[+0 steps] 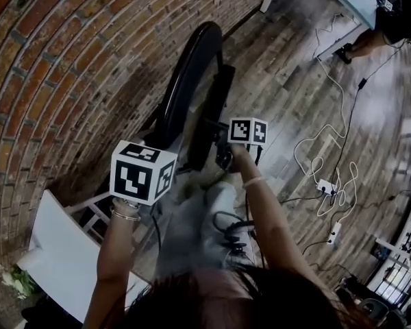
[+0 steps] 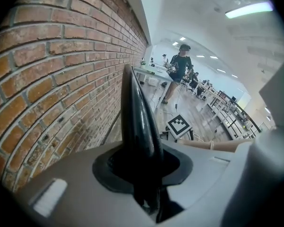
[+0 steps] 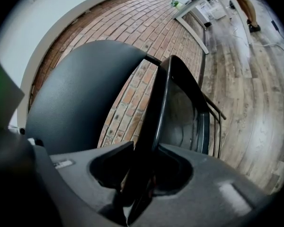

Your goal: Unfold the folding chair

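Note:
A black folding chair [image 1: 185, 74] leans folded against the brick wall [image 1: 68, 67]. Its curved backrest lies nearest the wall, and the seat panel [image 1: 216, 108] stands just in front of it. My left gripper [image 1: 157, 153] is at the backrest's near edge. In the left gripper view that black edge [image 2: 137, 117] runs down between the jaws of my left gripper [image 2: 149, 188], which are shut on it. My right gripper [image 1: 222, 155] is at the seat. In the right gripper view the seat's glossy rim [image 3: 156, 112] sits clamped in my right gripper [image 3: 142, 183], with the backrest [image 3: 80, 93] to its left.
A white board or table [image 1: 61, 252] stands low on the left by the wall. White cables and a power strip [image 1: 325, 184] trail over the wooden floor to the right. A person [image 2: 180, 65] stands by desks farther down the room.

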Demonstrator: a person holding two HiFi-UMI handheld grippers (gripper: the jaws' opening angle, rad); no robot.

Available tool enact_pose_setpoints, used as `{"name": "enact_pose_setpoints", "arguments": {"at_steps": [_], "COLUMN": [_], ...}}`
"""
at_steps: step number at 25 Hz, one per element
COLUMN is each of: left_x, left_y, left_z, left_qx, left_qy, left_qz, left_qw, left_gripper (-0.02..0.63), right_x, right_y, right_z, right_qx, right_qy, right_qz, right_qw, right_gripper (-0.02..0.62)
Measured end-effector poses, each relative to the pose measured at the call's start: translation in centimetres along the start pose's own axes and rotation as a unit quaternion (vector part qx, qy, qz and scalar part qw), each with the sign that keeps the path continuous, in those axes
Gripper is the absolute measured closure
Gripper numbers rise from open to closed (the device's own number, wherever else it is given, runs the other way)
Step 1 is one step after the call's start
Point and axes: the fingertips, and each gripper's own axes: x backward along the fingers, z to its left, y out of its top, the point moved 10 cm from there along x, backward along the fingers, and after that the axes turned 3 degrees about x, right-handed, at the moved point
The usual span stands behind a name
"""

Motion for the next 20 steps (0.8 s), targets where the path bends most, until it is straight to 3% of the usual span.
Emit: {"name": "enact_pose_setpoints", "arguments": {"at_steps": [10, 16, 20], "left_x": [0.1, -0.1, -0.4], "left_y": [-0.2, -0.7, -0.9], "left_z": [0.8, 0.8, 0.8], "left_qx": [0.012, 0.017, 0.035], "left_qy": [0.008, 0.054, 0.055], "left_qz": [-0.013, -0.030, -0.035], "left_qw": [0.9998, 0.9979, 0.9973], "left_gripper": [0.518, 0.541, 0.545], "right_x": [-0.3, 1.7, 4.0], "right_y": [0.1, 0.0, -0.2], "right_z": [0.0, -1.7, -3.6], "right_qx": [0.010, -0.007, -0.019], "right_qy": [0.009, 0.023, 0.032], "right_qz": [0.004, 0.010, 0.017], "right_qw": [1.000, 1.000, 0.999], "right_gripper": [0.482, 0.479, 0.472]}}
